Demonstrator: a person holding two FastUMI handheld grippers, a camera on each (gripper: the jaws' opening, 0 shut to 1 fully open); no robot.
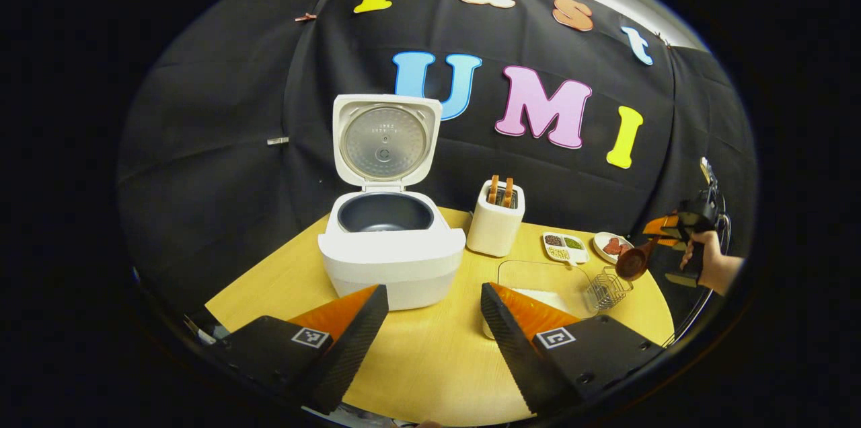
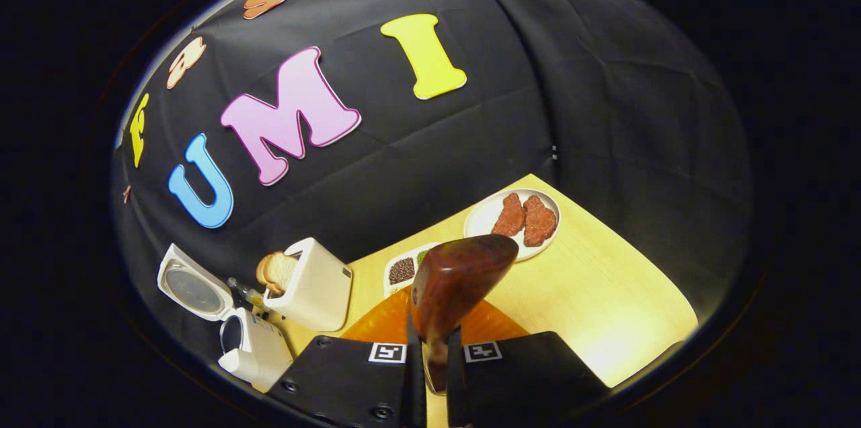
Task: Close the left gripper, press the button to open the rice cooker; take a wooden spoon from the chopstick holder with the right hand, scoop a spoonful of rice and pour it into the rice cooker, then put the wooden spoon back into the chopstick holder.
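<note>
Rice cooker (image 1: pixel 390 239) stood lid-up, ready for rice, as the right gripper (image 2: pixel 436 354) pinched the wooden spoon (image 2: pixel 452 283) aloft near the chopstick holder (image 1: pixel 607 288); the left gripper (image 1: pixel 430 327) hung spread.

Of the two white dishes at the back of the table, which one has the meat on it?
The round plate, nearest the table's far right edge, holds two reddish-brown meat pieces. The rectangular divided dish beside it holds separate beans or grains in compartments.
</note>
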